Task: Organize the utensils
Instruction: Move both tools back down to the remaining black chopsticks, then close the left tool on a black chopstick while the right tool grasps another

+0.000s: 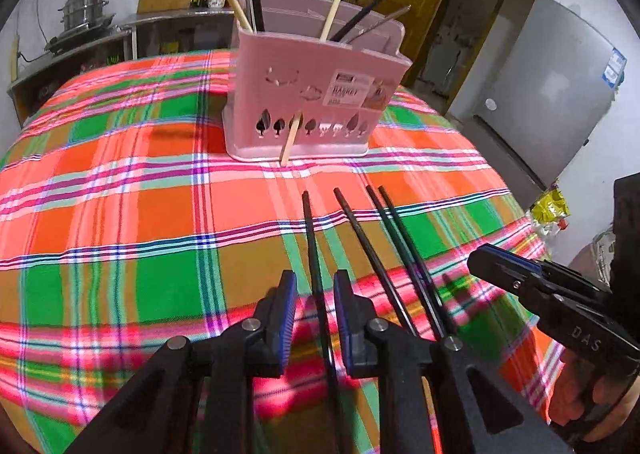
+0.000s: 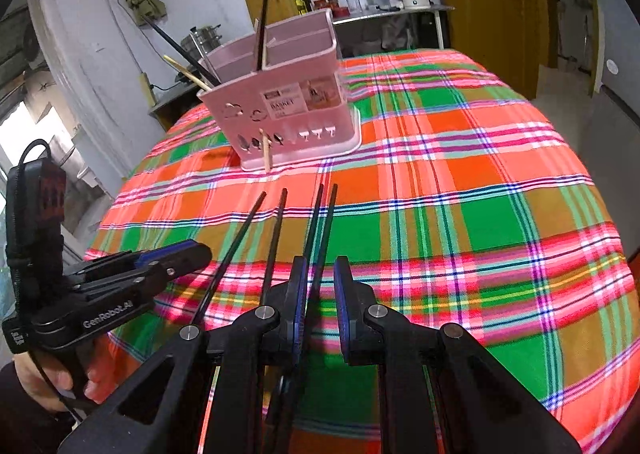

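The left tool (image 1: 315, 304) hangs low over the bench (image 1: 120, 214) with its jaws partly apart, straddling the leftmost black chopstick (image 1: 310, 238). The blue pads (image 1: 289, 306) stand clear on both sides, so nothing is gripped. The right tool (image 2: 320, 300) is open to about the same width above the pair of black chopsticks (image 2: 322, 230) on the right; they seem to pass along its left pad, but whether they touch it I cannot tell. A fourth black chopstick (image 1: 360, 238) lies between these, and all four fan out on the plaid cloth toward the pink utensil basket (image 1: 316, 94), which stands well apart at the far side and already holds several sticks upright. One pale wooden chopstick (image 1: 291, 138) leans against the basket's front wall, outside it.

Risks, as I judge them: the sticks lie flat and thin on soft cloth, so closing pads could pinch fabric, or roll a stick aside. The right tool could take two at once and let one drop in transit. A lifted stick could also knock the leaning wooden one over.

The near ends of the black sticks are hidden under the tools — how they cross there is unclear. The basket's compartments are hard to make out.
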`<action>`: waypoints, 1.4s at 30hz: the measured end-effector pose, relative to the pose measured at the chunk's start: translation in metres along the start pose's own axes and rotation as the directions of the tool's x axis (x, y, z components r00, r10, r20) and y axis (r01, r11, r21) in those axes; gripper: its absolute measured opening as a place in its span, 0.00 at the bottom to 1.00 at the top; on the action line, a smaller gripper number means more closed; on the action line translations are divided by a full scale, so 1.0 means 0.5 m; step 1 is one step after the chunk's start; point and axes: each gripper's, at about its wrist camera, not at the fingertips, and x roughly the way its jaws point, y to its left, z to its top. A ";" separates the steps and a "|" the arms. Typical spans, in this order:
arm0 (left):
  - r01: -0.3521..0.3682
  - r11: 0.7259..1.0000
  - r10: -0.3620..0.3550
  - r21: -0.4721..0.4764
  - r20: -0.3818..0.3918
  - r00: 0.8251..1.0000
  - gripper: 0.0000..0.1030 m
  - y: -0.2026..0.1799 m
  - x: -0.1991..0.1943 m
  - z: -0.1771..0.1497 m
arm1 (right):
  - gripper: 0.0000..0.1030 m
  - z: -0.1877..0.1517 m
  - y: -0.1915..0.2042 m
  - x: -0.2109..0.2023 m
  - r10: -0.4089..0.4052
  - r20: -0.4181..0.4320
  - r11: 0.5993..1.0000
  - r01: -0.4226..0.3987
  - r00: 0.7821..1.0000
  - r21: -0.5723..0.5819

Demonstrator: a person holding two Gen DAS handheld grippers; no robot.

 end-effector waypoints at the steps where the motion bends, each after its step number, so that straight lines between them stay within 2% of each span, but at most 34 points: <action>1: 0.004 1.000 -0.004 -0.002 -0.005 1.000 0.18 0.000 0.007 0.002 | 0.13 0.001 -0.002 0.007 0.000 -0.006 1.000 0.000 1.000 0.001; 3: 0.006 1.000 -0.006 0.000 -0.018 1.000 0.18 -0.001 0.022 0.008 | 0.13 0.005 -0.005 0.020 -0.005 -0.018 1.000 0.005 1.000 0.002; 7: -0.034 0.999 0.034 0.013 -0.032 0.999 0.18 -0.007 0.051 0.019 | 0.13 0.012 -0.008 0.040 -0.010 -0.036 1.000 0.010 0.999 0.004; 9: -0.065 0.998 0.066 0.019 -0.034 0.997 0.10 -0.009 0.054 0.021 | 0.13 0.017 -0.008 0.050 -0.012 -0.044 1.000 0.012 0.999 0.003; 15: -0.104 0.994 0.103 -0.043 -0.029 0.994 0.07 0.027 0.035 0.008 | 0.13 0.032 -0.007 0.072 -0.015 -0.061 1.000 0.015 0.998 0.001; 24: -0.063 0.995 0.060 -0.079 -0.035 0.998 0.07 0.071 0.016 0.022 | 0.13 0.067 -0.003 0.124 -0.026 -0.101 1.000 0.025 0.995 -0.004; 30: -0.071 0.994 0.065 -0.086 -0.076 0.995 0.07 0.080 0.037 0.045 | 0.13 0.082 0.002 0.140 -0.064 -0.122 0.998 0.061 0.990 -0.029; 42: -0.083 0.993 0.075 -0.084 -0.092 0.993 0.07 0.085 0.070 0.093 | 0.13 0.109 0.007 0.162 -0.126 -0.148 0.991 0.119 0.981 -0.054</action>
